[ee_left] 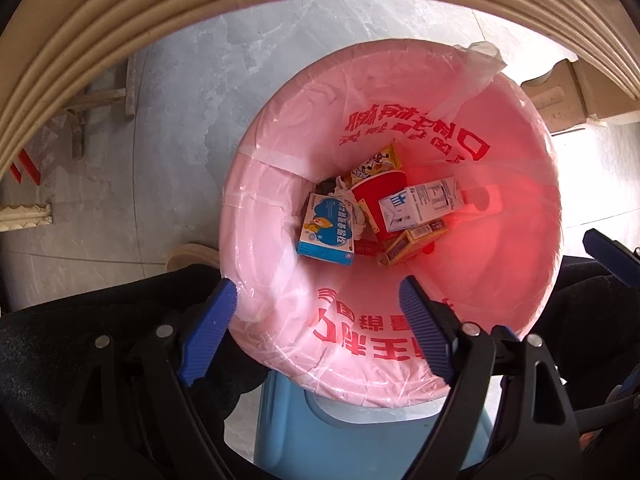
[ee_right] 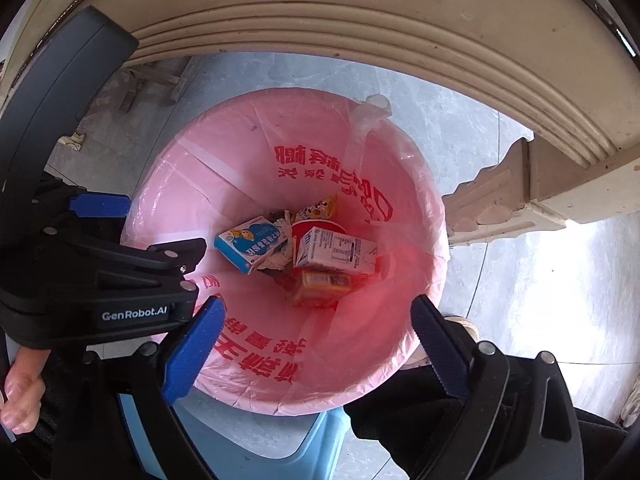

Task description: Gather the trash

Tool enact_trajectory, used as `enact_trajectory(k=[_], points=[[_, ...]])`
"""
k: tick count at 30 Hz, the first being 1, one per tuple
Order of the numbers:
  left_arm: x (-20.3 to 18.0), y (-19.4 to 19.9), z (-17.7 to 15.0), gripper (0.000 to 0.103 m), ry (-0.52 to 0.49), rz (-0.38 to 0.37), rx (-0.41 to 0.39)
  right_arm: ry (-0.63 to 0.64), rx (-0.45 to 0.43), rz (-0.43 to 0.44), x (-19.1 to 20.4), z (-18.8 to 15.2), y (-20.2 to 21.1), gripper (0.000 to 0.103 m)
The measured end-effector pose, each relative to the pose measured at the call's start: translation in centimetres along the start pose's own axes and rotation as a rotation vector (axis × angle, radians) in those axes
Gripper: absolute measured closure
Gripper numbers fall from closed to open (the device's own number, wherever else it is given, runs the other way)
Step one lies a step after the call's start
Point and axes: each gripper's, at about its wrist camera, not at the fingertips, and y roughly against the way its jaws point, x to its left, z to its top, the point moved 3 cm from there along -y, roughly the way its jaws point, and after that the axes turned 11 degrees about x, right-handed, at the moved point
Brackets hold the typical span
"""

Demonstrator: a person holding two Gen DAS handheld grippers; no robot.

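Observation:
A bin lined with a pink bag [ee_left: 500, 320] with red print stands below both grippers; it also shows in the right wrist view [ee_right: 248, 160]. At its bottom lie a blue and white box [ee_left: 326, 230] [ee_right: 250, 242], a white carton [ee_left: 422, 202] [ee_right: 336, 252], a red cup [ee_left: 378, 192], a yellow wrapper [ee_left: 374, 166] [ee_right: 318, 208] and an orange box [ee_left: 412, 244] [ee_right: 324, 284]. My left gripper [ee_left: 318, 294] is open and empty above the near rim. My right gripper [ee_right: 318, 312] is open and empty above the bin.
The bin sits on a light blue stool [ee_left: 340, 432] [ee_right: 256, 444]. A cream ridged table edge [ee_left: 120, 4] [ee_right: 400, 32] arches overhead, with a carved leg [ee_right: 500, 196] at right. Grey marble floor [ee_left: 180, 120] surrounds it. The other gripper's body [ee_right: 80, 264] crowds the left of the right wrist view.

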Motion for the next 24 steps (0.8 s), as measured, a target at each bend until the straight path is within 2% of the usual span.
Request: enact_trajectory(k=[5,10,12,15,18,21,24], points=[[0.0,1.4,-1.0,0.022,-0.008,0.007,-0.055,0.010,-0.042,-0.066,0.7,-0.7,1.6,0.011],[0.0,4.1,-2.5,0.021,-0.018,0.041,-0.165,-0.003,-0.111,-0.133,1.2,-2.3,4.3,0.011],[0.0,5.3,-3.2,0.021,-0.019,0.020,-0.209,-0.033,-0.112,-0.146,1.1,-3.1,5.1,0.011],[0.2,7.4,-4.6,0.021,-0.030,-0.030,-0.285,-0.081,-0.115,-0.101,0.9,-4.7,6.3,0.011],[0.0,9.9,-6.5,0.021,-0.040,-0.019,-0.370,-0.099,-0.092,-0.054,0.7,-6.0,7.2,0.011],[-0.5,12.4,-7.7,0.021,-0.039,0.018,-0.413,-0.141,-0.169,-0.093,0.1,-6.9,10.0,0.011],[-0.4,16.4,-9.1,0.018,0.002,0.033,-0.524,-0.190,-0.316,-0.205,-0.7,-7.9,14.8,0.011]])
